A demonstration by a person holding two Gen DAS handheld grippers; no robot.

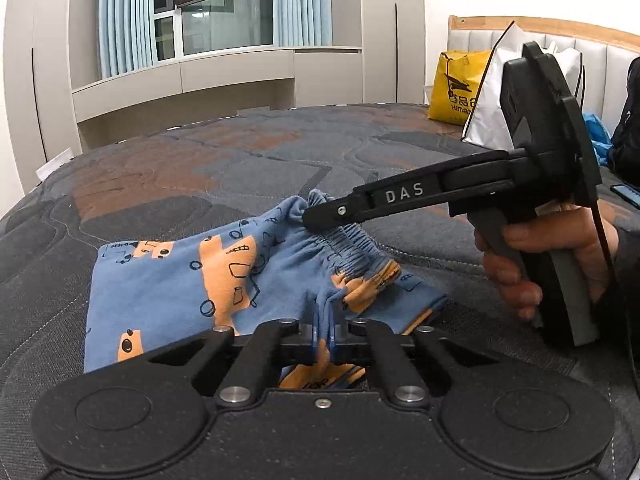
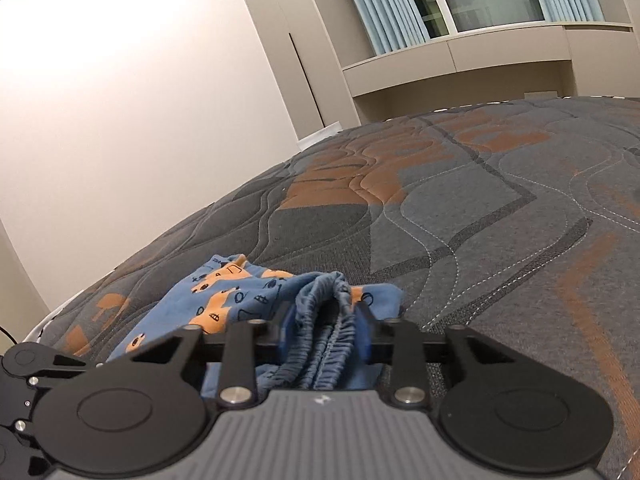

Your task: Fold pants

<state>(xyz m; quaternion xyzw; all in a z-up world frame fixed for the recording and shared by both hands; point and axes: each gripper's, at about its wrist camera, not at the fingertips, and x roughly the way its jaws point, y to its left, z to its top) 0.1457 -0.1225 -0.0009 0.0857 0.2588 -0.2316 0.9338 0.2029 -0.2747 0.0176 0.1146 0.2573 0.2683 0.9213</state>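
Your blue pants [image 1: 168,280] with the orange print lie bunched on the grey-and-orange quilted mattress [image 1: 200,168], spread flat toward the left and gathered up toward the right. At the near edge, your left gripper [image 1: 325,338] is pinched nearly closed on a thin fold of the blue cloth. Further right, the elastic waistband [image 1: 352,240] rises in a ridge — your right gripper [image 2: 326,332] has its pads pressed on that thick bunch, jaws only partly apart. Your right hand [image 1: 560,260] wraps the grey handle. Beyond it, a yellow bag [image 1: 456,84] sits against the headboard [image 1: 500,34].
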